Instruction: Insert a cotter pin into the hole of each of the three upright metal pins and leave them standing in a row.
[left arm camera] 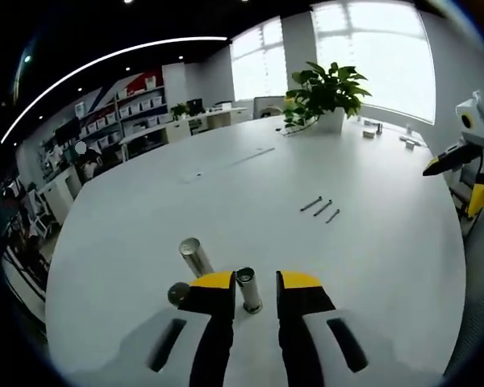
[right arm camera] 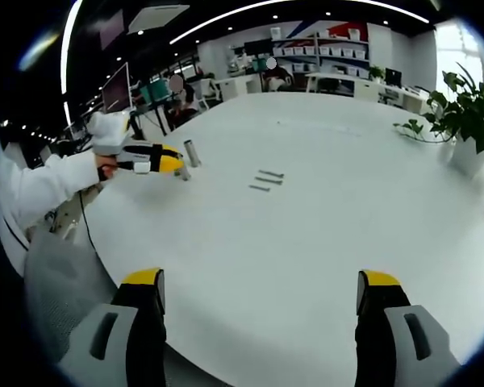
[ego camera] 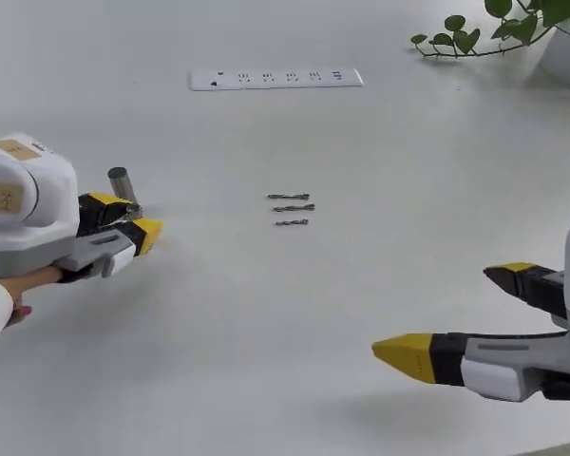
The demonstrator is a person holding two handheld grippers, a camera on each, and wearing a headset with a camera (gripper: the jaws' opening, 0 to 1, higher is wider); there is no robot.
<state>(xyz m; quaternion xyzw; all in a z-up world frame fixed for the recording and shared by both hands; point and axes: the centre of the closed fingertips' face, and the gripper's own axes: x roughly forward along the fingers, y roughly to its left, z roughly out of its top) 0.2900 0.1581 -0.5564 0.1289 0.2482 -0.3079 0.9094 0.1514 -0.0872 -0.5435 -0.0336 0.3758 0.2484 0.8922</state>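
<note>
Jaws on our left gripper (left arm camera: pixel 254 284) sit narrowly spread on either side of a pin (left arm camera: pixel 247 289), which stands upright on the desk (ego camera: pixel 266 332) right at their tips. One jaw looks to touch it and a sliver of gap shows at the other, so we judge it bracketed, not pinched. Just beyond and to the left stands a second pin (left arm camera: pixel 195 256). Beside the left jaw, a third pin (left arm camera: pixel 177 293) shows mostly its round end, and we cannot tell whether it stands or lies. We see no cotter in any of them.

Moving right, the three cotters (ego camera: pixel 292 209) lie flat mid-desk, parallel and close together. Their long axes run left to right in the head view. They are well apart from the pins and from both grippers.

Further right, our right gripper (ego camera: pixel 442 312) hovers above the near part of the desk, jaws spread wide with nothing between them. In the right gripper view the cotters lie straight ahead. Their long axes run across that view, the same way the jaws open and close. We judge the right gripper the one to fetch a cotter, since it is free and already faces them. It would need to roll or swing round first, so that the jaws close across a shaft and not along it.
</note>
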